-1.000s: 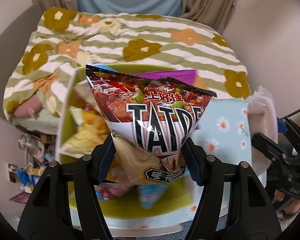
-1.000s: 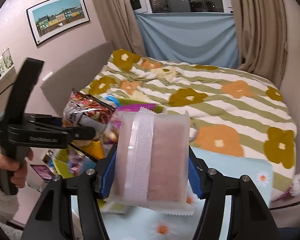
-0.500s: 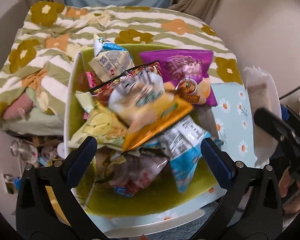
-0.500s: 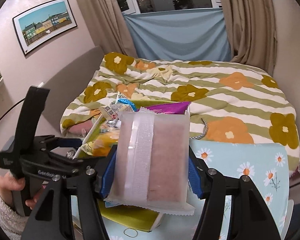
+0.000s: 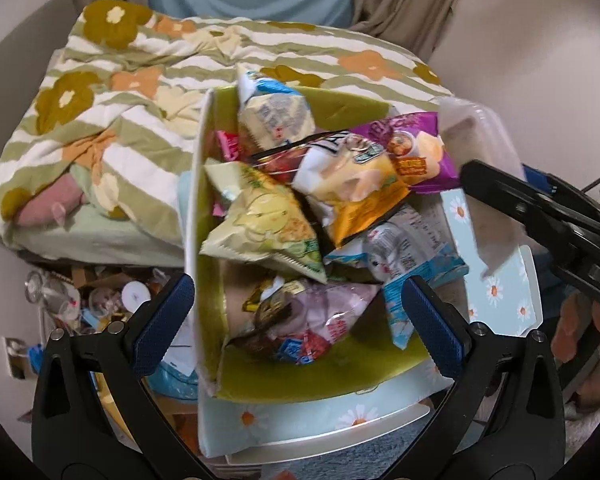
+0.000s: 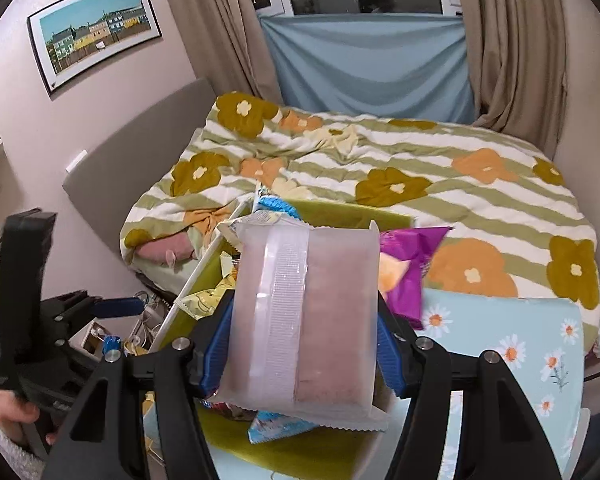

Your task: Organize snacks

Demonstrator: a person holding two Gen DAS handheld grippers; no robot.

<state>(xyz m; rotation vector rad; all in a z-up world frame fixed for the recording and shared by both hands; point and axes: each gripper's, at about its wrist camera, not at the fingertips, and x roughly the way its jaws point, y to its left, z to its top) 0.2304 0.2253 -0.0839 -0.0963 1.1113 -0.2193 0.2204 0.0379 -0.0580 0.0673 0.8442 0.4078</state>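
A: How far along is the snack sorting?

B: Most of it looks done. The green box (image 5: pixel 260 380) on the daisy-print tabletop (image 6: pixel 512 320) is already heaped with bags: a purple one (image 5: pixel 416 152), a pale yellow one (image 5: pixel 260 216), an orange one and several more.

A: And what's left?

B: At least one pack. The right gripper (image 6: pixel 302 350) is pinching a frosted pink pack (image 6: pixel 304 316) by its sides, upright, just above the near end of the box. It looks flat and stiff, with a white seam strip down the front and crimped ends.

A: The other side?

B: The left gripper (image 5: pixel 300 320) is spread wide over the box with nothing between its pads.
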